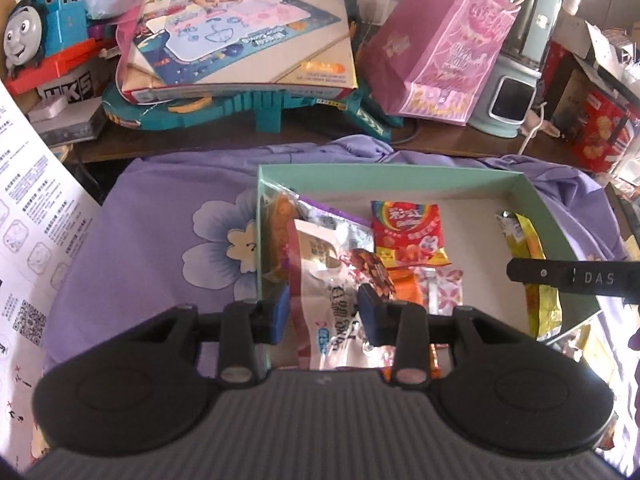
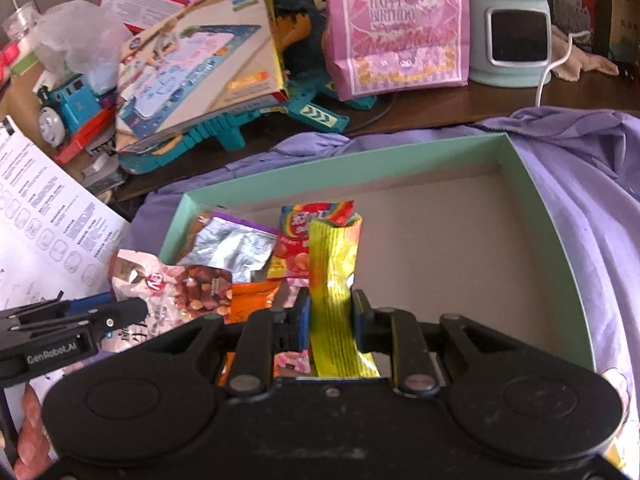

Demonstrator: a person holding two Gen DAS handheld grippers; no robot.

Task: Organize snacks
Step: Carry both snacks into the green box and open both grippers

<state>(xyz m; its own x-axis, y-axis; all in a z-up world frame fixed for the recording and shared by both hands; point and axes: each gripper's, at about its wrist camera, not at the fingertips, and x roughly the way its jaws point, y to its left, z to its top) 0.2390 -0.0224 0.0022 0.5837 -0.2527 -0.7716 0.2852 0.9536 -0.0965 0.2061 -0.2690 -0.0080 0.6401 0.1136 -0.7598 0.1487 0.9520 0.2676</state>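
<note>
The left gripper point(image 1: 324, 308) was clamped on a pink-and-white snack packet point(image 1: 324, 280), its blue pads pressing the packet's sides above the near-left corner of the green box point(image 1: 384, 172). The right gripper point(image 2: 330, 312) was clamped on a yellow snack packet point(image 2: 334, 280) that stood upright between its fingers over the near edge of the box.

Each camera saw the other tool from the side. The left wrist view showed the right gripper only as a black finger crossing the yellow packet point(image 1: 532, 272) at the box's right wall. The right wrist view showed the left gripper point(image 2: 120, 312) at the near-left corner with the pink packet point(image 2: 168, 284), whose front carried a picture of nuts that the left view did not show.

In the box, along its left side, lay a silver-and-purple packet point(image 2: 236, 248), a red rainbow-printed packet point(image 1: 408, 232), an orange packet point(image 2: 252, 300) and a small pink-flowered packet point(image 1: 442, 288). The right wrist view showed the right half of the box floor bare; the left view cut most of that off.

The box sat on a purple flowered cloth point(image 1: 160, 232). Past the cloth's far edge stood a toy train point(image 1: 40, 28), a play-mat box point(image 1: 248, 40), a pink gift bag point(image 2: 396, 28) and a pale green appliance point(image 2: 512, 40). Only the right wrist view showed fingertips point(image 2: 32, 420) at its lower left corner.
</note>
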